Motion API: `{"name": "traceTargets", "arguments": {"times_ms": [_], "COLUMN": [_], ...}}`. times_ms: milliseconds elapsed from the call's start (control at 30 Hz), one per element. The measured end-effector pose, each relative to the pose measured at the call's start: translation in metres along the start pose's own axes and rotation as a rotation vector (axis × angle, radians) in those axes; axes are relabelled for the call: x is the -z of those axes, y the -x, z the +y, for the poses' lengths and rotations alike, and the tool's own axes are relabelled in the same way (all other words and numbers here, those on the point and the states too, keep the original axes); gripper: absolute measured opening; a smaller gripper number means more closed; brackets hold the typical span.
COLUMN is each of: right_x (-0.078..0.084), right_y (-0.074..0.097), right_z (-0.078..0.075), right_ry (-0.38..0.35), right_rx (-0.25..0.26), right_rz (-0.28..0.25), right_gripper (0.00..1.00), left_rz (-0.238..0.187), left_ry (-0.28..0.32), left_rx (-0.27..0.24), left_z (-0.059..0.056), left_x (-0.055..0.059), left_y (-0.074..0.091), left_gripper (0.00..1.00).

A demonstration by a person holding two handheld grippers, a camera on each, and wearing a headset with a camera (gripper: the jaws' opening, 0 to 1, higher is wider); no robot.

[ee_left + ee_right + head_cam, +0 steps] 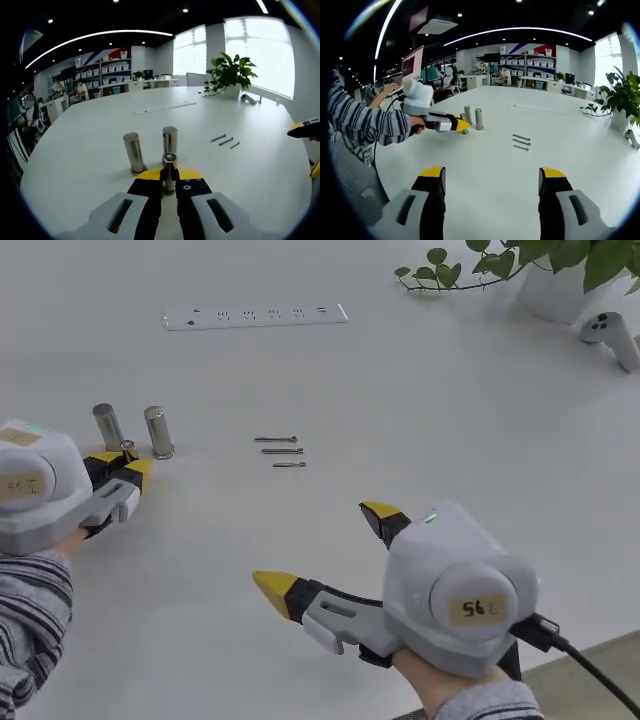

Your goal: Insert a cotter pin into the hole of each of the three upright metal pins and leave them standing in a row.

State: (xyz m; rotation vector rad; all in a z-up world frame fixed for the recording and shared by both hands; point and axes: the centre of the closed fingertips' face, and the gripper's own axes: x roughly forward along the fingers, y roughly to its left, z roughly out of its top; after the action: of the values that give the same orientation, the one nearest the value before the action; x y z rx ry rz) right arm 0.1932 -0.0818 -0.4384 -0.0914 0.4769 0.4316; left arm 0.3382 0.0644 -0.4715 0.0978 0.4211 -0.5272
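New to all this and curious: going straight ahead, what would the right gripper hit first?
Likely the right gripper crosses bare table, then meets the left gripper and the upright metal pin it clamps. Depth unclear.

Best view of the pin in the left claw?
Left gripper view: the metal pin stands close up, clamped in the left claw. Head view shows its top past the claw; right gripper view has it far, tiny.
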Motion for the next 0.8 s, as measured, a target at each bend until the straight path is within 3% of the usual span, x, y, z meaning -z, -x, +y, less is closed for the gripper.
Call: {"name": "traceTargets", "arguments": {"times_ms": [133, 500, 800], "right_x": [0.001, 0.002, 0.003], "right_y": [0.0, 0.0, 0.0], "right_z": [-0.001, -0.002, -0.003], "right_ry": [0.007, -0.014, -0.022], "right_rx": [0.004, 0.004, 0.006], "right_rz": [0.007, 0.008, 0.013], "right_gripper": [0.74, 0.73, 0.71], "left_rz": [0.009, 0.014, 0.027], "left_ry": [-0.031, -0.042, -0.061], "left_rx": [0.008, 0.098, 0.141], "left_z": [-0.005, -0.044, -0.066], "left_x": [0.001, 0.001, 0.007], "left_y": [0.003, 0.011, 0.016], "left_gripper": [0.05, 0.05, 0.05]}}
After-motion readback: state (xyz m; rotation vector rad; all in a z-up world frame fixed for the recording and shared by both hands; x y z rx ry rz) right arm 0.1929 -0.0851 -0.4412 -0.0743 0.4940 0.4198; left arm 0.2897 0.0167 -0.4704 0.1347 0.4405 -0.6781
